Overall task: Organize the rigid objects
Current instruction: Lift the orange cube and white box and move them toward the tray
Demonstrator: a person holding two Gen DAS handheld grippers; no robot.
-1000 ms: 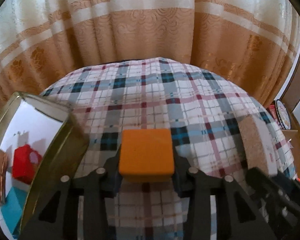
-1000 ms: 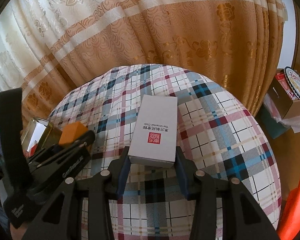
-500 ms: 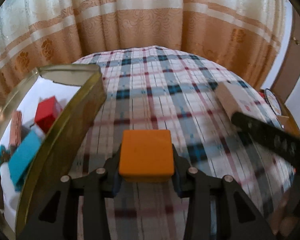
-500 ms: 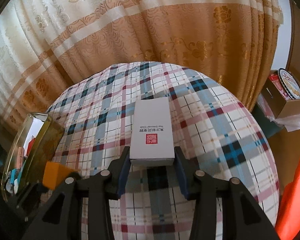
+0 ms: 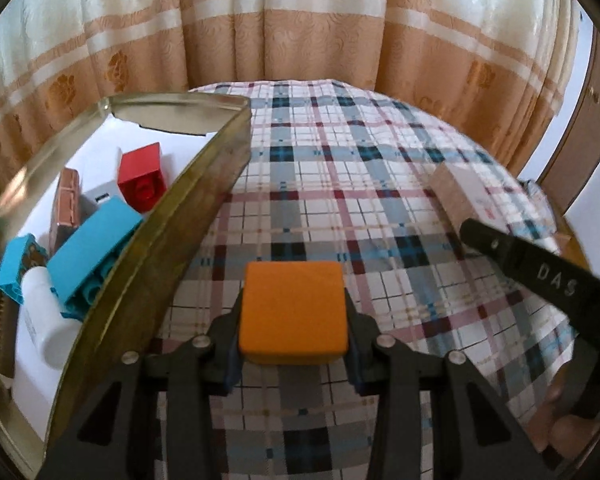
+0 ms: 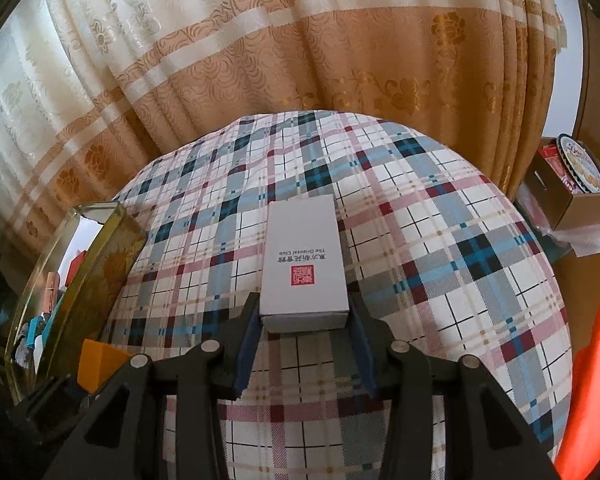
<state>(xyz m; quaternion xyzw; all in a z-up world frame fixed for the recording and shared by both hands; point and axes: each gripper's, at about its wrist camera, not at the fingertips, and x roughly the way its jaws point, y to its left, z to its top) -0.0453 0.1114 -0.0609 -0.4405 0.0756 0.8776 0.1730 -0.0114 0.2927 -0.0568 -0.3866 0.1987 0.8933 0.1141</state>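
Looking along the left wrist view, a gold tin tray (image 5: 204,196) sits at the left on the plaid tablecloth (image 5: 360,184). It holds a red block (image 5: 142,178), a long light-blue brick (image 5: 94,244), a smaller blue brick (image 5: 18,270), a brown box (image 5: 64,208) and a white bottle (image 5: 46,320). The left gripper (image 5: 293,346) is clamped on an orange block (image 5: 293,312), both pads pressing its sides, just right of the tray wall and above the cloth. To the right, a black finger of the right gripper (image 5: 540,276) crosses the view, partly covering a white box (image 5: 472,196).

From the right wrist view, the same tray (image 6: 100,276) stands at the left edge, its contents mostly hidden by the wall. The right gripper (image 6: 305,344) is closed on the white box (image 6: 302,256), which bears a red seal and points away over the cloth. At lower left the orange block (image 6: 98,364) shows beside the tray. A cardboard carton (image 6: 580,196) stands beyond the table at the right, before the curtain (image 6: 300,40).
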